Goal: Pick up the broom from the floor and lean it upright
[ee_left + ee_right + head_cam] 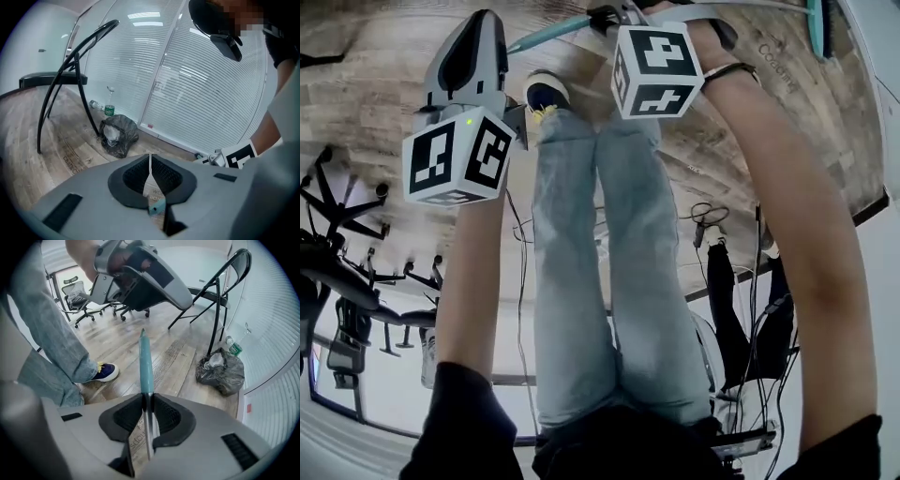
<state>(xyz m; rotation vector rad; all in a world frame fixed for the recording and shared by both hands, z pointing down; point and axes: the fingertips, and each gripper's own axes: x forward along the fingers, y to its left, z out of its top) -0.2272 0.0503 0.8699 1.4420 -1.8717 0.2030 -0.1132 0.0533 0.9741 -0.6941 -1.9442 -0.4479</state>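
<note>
My right hand-held gripper (146,398) pinches the broom (146,363) by its handle, which runs out ahead of it; my left hand-held gripper (150,161) is pressed together. One narrow pinch may let the broom swivel and slip

Seen from my head, the broom (553,34) shows only in pieces. Its brush end is cut off by the top edge beyond my right gripper (146,399), and the stretch of handle beneath that gripper's marker cube is hidden. Looking along that gripper's jaws, the handle disappears under the grey body nearest me. At my left gripper (150,160) only a scrap of teal shows behind the closed jaws, and I cannot tell whether they pinch it. The bottle (109,110) beyond has a label too small to read.
</note>
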